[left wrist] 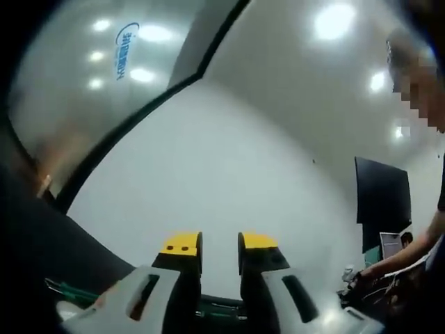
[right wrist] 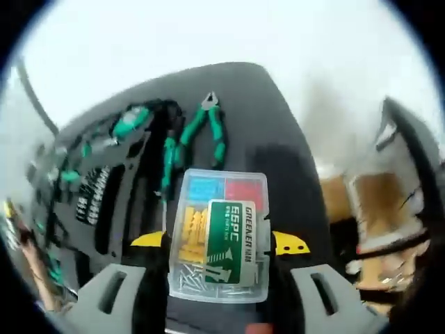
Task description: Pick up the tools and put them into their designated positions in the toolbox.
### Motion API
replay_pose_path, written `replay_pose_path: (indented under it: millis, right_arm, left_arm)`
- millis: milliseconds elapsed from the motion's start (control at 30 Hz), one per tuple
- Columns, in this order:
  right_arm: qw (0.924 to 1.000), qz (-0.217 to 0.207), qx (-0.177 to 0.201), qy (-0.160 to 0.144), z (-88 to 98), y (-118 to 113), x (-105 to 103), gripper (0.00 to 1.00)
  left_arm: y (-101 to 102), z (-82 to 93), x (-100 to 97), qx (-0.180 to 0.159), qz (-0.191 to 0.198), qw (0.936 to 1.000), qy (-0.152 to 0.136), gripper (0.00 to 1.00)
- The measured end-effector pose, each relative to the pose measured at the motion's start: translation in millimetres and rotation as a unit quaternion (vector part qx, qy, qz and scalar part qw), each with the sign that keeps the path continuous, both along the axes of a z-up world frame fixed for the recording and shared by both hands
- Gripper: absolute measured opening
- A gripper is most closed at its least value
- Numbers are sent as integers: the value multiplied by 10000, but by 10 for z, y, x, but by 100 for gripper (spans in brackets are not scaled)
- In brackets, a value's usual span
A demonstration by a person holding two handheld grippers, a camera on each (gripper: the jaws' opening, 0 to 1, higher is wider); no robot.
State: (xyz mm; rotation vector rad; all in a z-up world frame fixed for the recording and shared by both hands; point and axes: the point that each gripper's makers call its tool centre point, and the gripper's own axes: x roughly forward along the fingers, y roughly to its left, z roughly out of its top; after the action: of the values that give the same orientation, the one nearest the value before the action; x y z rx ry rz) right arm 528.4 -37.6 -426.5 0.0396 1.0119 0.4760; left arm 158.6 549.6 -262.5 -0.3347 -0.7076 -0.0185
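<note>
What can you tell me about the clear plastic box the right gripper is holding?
The clear plastic box is a flat, rectangular, see-through case with a green label reading 65PC. Inside are compartments holding yellow wall plugs, silvery screws, and blue and red pieces at the far end. It is clamped between the right gripper's yellow-tipped jaws, one on each long side, held above the dark table, near the open toolbox.

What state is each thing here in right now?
Right gripper: shut on the clear parts box.
Clear parts box: lidded, held above the table.
Pliers: lying flat on the dark table.
Toolbox: open.
Left gripper: open, holding nothing.
</note>
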Motion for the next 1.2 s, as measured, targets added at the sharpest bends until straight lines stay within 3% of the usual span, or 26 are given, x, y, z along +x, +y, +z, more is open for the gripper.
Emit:
replay_pose_path:
  millis: [133,233,367,533,767,867,1000,1200]
  right_arm:
    - [9943,-201,953,432,156,146,-182,53]
    - [9794,-362,1816,810,314,277,-247,53]
    - [9652,-201,2358,1111,431,436,-462,53]
    - [9736,367,1971,1089,378,617,-842,53]
    - [9714,856,1945,1060,578,812,-933,52]
    - [9667,1244,1902,1174,627,955,-1179,52]
    - [9689,1606,1432,1221,452,1075,-1506,52]
    - [9685,2047,1045,957,257,1259,-1795,51]
  left_arm:
    - [-9,-4,3,3,2,10000,18,23]
    - [0,-6,1,-17,1,10000,13,22]
    - [-3,-2,-10,-40,-19,10000,-7,22]
    - [38,-8,-10,-85,-20,10000,-16,22]
    - [50,4,-26,-131,-47,9999,-74,22]
    - [35,10,-34,-139,-57,9998,-92,22]
    - [54,4,-31,-163,-52,9998,-89,22]
    - [60,1,-26,-184,-52,9998,-86,22]
